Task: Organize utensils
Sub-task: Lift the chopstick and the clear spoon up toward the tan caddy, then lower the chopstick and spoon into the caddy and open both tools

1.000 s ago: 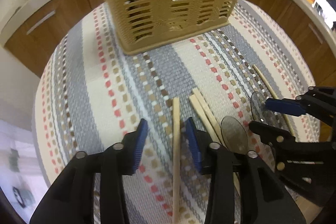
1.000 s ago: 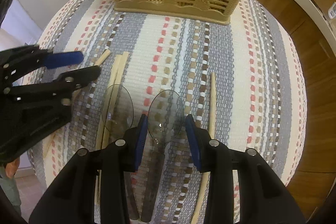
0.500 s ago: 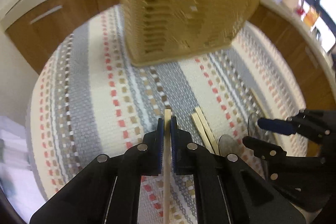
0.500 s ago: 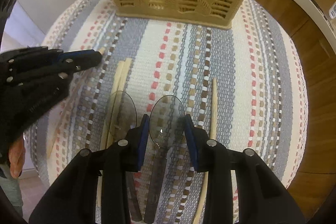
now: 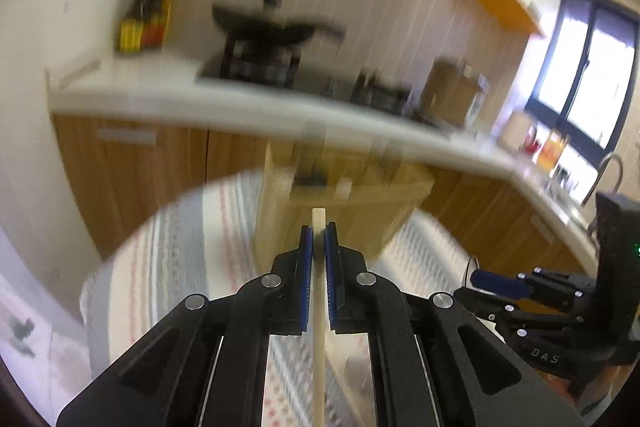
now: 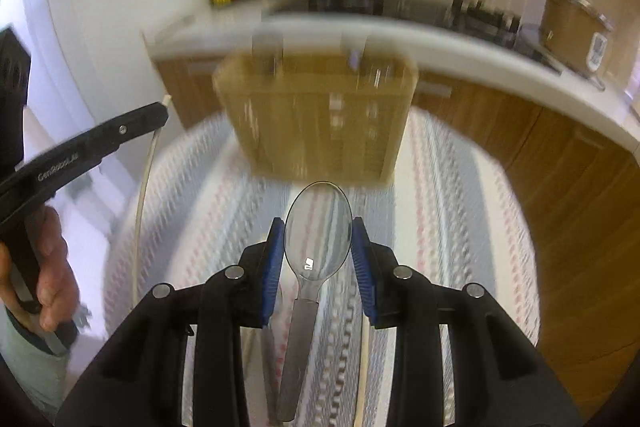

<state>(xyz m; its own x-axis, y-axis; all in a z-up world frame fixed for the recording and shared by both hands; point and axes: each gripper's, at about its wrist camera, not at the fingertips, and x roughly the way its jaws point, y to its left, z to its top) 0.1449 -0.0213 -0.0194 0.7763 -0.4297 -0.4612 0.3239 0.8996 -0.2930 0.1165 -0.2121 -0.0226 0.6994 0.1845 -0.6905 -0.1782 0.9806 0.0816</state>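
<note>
Left wrist: left hand-held gripper clamps chopstick | right hand-held gripper grips spoon

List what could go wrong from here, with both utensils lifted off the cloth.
1. The left hand-held gripper pinches the chopstick near its tip, so the long free end may swing and miss the basket.
2. The right hand-held gripper clamps only the spoon bowl's curved edges; it could slip or twist out.
3. Both views are blurred by motion, which may worsen either.

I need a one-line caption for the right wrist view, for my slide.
Right gripper holds a clear spoon before the woven utensil basket.
</note>
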